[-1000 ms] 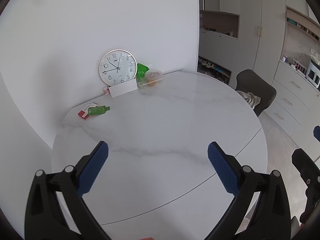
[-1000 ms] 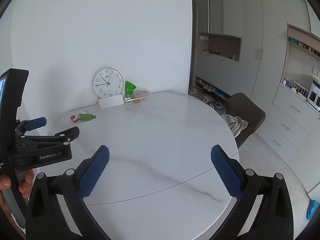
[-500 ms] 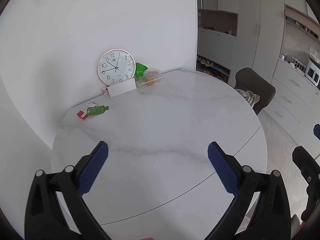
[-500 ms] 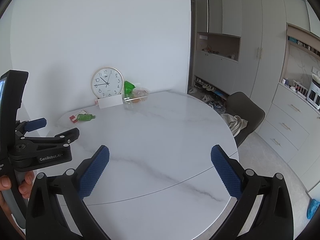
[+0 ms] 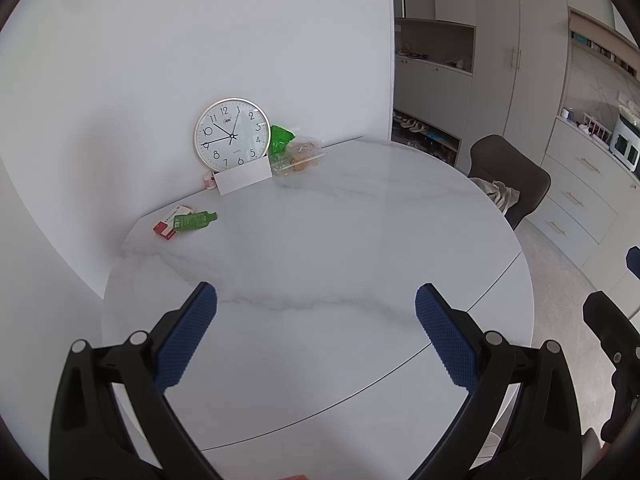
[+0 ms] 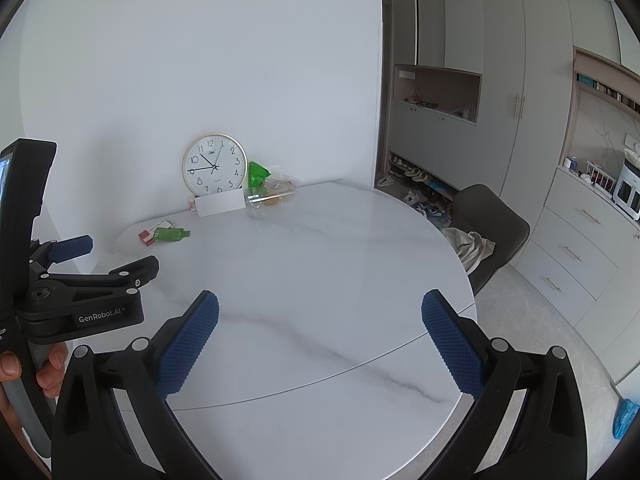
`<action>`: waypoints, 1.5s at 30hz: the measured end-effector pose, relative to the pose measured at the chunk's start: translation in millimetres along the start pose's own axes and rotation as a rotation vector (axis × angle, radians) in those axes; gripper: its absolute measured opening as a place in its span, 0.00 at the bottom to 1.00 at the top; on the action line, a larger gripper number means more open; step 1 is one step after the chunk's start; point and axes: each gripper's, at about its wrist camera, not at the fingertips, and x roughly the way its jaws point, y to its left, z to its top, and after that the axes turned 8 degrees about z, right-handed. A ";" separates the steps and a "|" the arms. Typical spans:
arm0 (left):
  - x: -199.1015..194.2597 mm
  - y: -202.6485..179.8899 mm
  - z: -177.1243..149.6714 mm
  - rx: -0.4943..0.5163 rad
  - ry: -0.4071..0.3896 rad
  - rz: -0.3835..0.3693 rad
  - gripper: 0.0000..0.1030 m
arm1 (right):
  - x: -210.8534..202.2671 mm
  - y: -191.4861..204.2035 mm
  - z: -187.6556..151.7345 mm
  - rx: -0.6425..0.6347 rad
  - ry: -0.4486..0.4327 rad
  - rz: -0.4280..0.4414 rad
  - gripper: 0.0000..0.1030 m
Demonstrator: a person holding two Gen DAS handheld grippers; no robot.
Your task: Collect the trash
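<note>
Green sachet (image 5: 195,221) flat on the marble table (image 5: 320,240), far-left part near the wall, overlapping a small red-and-white carton (image 5: 167,227) — both look like litter. Same pair seen from right wrist: sachet (image 6: 171,234), carton (image 6: 149,235). Further back, against the wall: crumpled green bag (image 5: 280,139) and clear plastic clamshell (image 5: 298,157) with orange-brown food scraps inside, just right of a white card (image 5: 244,176) leaning on a round wall clock (image 5: 232,134). Tiny pink-white packet (image 5: 208,179) just left of the card, too small to identify.

Handling, judged: sachet light, thin, probably slick foil; lies flat, so hard to get pads under — best pinched at the narrow spout end pointing right, or slid to lift an edge. Carton light, stiff, easy across its short sides. Green bag soft, crushable, grab anywhere on the bunched top. Clamshell brittle and springy, may pop open and spill; grip at rim, gently.

Left gripper (image 5: 316,308) spread wide, holding nothing, hovering above near half of table, well apart from all litter. Right gripper (image 6: 320,312) likewise wide open and holding nothing, to the right of the left one, also above near edge. Hand (image 6: 24,368) wrapped round left handle visible at frame edge.

No bin or trash bag in view — cannot tell how much has been collected already. Dark chair (image 5: 516,176) with cloth draped on it beyond the table, cabinets behind.
</note>
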 end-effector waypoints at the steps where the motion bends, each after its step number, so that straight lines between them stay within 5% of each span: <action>1: 0.0 -0.2 0.0 0.000 -0.001 0.000 0.93 | -0.2 -0.1 -0.2 0.000 0.000 0.001 0.98; 34: 6.5 3.3 1.0 0.005 0.008 -0.017 0.93 | -1.6 -5.8 -4.1 -0.001 0.007 -0.001 0.98; 45: 15.3 2.3 -0.4 -0.002 0.009 -0.076 0.93 | -3.6 -6.4 -6.8 -0.007 0.015 -0.002 0.98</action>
